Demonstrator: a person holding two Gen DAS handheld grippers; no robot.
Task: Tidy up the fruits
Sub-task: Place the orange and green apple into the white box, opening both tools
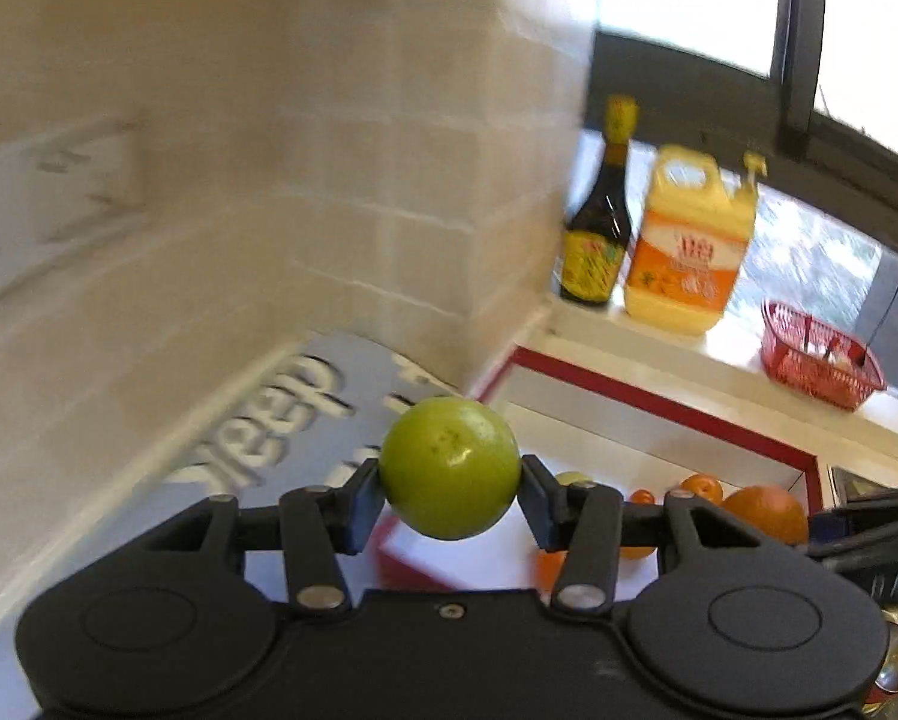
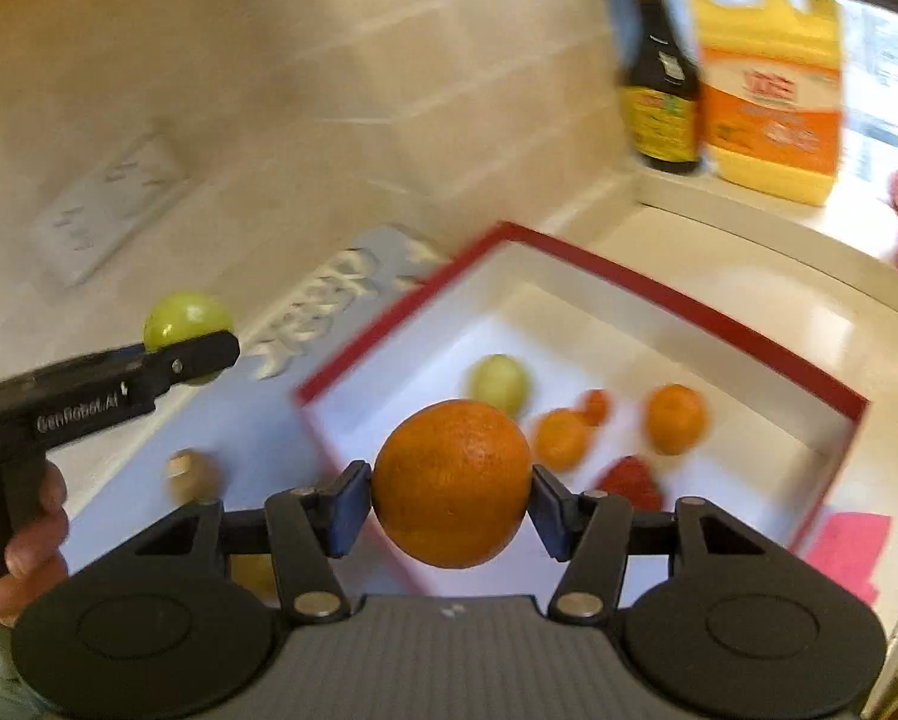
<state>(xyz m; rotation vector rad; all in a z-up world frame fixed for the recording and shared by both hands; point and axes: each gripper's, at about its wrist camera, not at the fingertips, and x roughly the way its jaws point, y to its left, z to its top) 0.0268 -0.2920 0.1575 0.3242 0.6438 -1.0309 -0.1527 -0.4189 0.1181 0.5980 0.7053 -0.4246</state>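
My left gripper (image 1: 450, 483) is shut on a green apple (image 1: 450, 467) and holds it in the air over a grey mat (image 1: 305, 420) left of the tray. The same apple (image 2: 186, 315) and left gripper (image 2: 194, 354) show in the right wrist view. My right gripper (image 2: 451, 498) is shut on a large orange (image 2: 451, 483), held above the near left corner of a white tray with a red rim (image 2: 676, 294). In the tray lie a pale green fruit (image 2: 499, 384), small oranges (image 2: 675, 418) and a red fruit (image 2: 628, 480).
A tiled wall (image 1: 269, 180) stands close on the left. A dark sauce bottle (image 1: 598, 222), a yellow jug (image 1: 688, 240) and a red basket (image 1: 817, 363) sit on the sill behind the tray. A small brown fruit (image 2: 191, 474) lies on the mat.
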